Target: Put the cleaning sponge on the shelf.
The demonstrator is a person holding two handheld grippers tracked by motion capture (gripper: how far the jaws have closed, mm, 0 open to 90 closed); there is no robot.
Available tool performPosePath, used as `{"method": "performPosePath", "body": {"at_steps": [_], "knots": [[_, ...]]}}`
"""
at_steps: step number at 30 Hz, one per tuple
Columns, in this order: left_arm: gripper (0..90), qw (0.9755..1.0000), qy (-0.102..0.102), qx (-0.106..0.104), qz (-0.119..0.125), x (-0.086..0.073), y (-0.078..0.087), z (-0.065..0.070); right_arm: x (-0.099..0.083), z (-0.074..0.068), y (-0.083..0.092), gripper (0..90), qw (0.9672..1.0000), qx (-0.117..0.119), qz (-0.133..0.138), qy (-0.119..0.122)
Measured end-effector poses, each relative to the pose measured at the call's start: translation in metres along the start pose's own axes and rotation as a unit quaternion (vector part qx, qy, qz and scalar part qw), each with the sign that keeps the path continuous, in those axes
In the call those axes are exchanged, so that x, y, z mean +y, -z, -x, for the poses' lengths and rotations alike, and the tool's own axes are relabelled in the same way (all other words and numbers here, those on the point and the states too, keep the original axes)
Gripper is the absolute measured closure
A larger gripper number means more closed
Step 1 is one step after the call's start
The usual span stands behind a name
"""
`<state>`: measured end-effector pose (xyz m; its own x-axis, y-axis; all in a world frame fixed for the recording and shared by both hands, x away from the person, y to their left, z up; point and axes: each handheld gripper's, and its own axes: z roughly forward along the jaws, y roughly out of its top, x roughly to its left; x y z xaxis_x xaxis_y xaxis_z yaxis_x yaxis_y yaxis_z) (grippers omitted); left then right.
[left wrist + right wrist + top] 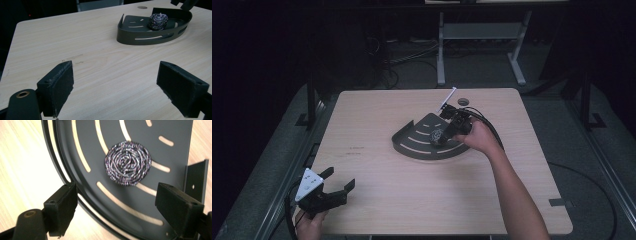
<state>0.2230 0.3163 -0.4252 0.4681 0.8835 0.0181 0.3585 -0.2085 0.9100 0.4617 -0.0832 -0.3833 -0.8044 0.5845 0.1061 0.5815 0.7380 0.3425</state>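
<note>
A dark, slotted, quarter-round tray (414,146) lies at the middle of the wooden table. In it rests a round steel-wool scourer (437,134), free of any grip. My right gripper (443,134) hovers just above the tray, jaws open and nothing between them. In the right gripper view the scourer (128,163) lies on the tray floor (105,140) a little beyond the open right gripper (116,200). My left gripper (338,178) rests open at the table's near left corner. From there the left gripper (115,75) looks over bare wood toward the tray (150,40) and scourer (157,21).
A white strip (447,98) sticks up behind the tray, beside a round hole (463,101) in the tabletop. A grey table frame (482,35) and cables stand on the dark floor beyond the far edge. Bare wood (377,165) lies between the two grippers.
</note>
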Motion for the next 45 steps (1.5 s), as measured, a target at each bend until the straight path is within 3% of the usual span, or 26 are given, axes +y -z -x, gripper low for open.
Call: {"method": "performPosePath", "body": {"at_steps": [14,45], "knots": [[13.3,1.0,0.0,-0.003,0.0,0.0,0.0,0.001,-0.029,-0.004,0.014,17.8,0.9999,0.001,0.009,-0.007],[13.3,1.0,-0.001,-0.005,-0.001,0.0,0.0,0.002,-0.086,-0.01,0.026,18.0,0.9994,0.003,0.022,-0.025]]}}
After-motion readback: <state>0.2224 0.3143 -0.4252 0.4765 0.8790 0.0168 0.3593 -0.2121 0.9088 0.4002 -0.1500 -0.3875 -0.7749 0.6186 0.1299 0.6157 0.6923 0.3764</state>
